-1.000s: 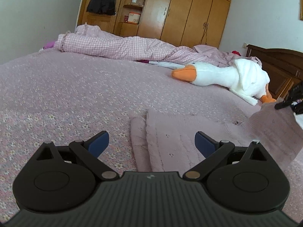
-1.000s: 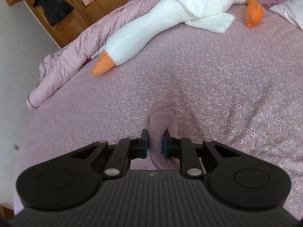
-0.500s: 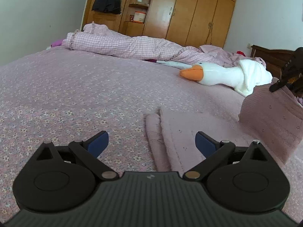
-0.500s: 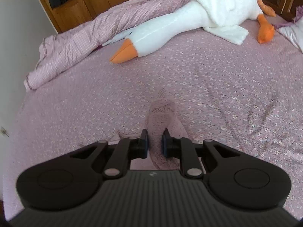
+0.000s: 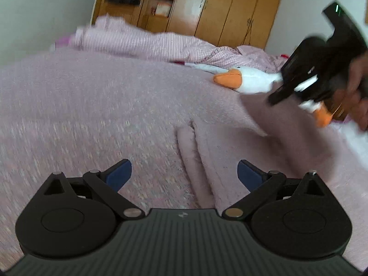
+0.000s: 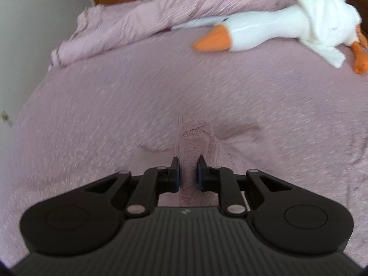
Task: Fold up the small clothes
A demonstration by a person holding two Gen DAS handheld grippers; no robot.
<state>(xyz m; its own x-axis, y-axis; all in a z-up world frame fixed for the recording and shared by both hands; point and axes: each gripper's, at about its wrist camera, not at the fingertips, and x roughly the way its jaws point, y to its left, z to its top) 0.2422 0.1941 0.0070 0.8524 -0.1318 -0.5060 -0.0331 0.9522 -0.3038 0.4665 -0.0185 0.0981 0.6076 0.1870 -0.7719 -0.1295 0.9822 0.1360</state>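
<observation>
Across the pink bed [image 5: 92,105], a knit garment [image 5: 230,151] is pinched by the right tongs [image 6: 188,174] mid-fold; left tongs [image 5: 184,174] spread; lowering onto the flat half seems next

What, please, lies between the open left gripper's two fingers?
In the left wrist view, the folded edge of the pink garment and bedspread lie between the left gripper's fingers.

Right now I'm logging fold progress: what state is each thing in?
left tool: open, holding nothing.
right tool: shut on the pink knit garment.
pink knit garment: one part flat on the bed, one edge lifted.
goose plush: lying on its side.
checked quilt: bunched up.
</observation>
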